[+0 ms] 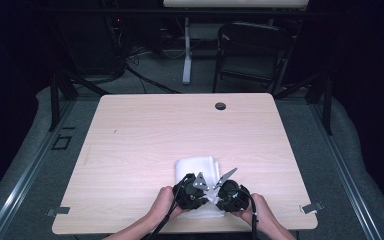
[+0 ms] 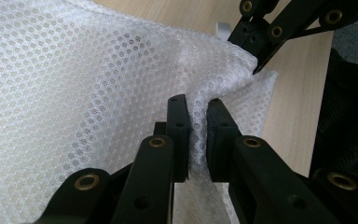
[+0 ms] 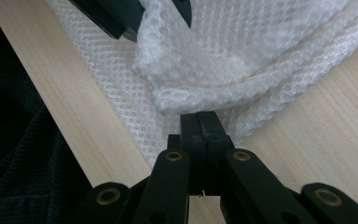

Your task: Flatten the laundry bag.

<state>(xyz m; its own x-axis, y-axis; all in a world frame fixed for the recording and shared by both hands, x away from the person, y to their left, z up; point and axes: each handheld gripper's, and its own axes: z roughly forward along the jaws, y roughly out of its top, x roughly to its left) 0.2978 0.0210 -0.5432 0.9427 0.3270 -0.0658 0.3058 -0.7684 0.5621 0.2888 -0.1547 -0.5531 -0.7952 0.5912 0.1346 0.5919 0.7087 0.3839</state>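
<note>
1. In the high view, the two tools and the hands cover the near part of the white mesh cloth [image 1: 196, 166].
2. The left tool [image 2: 197, 135] pinches a fold of that cloth; the pinched strip is hidden between its jaws.
3. The right tool [image 3: 200, 125] has its jaws together at the cloth's edge; whether any fabric lies between them cannot be told.
4. In both tool views the picture edges cut the cloth off.
</note>
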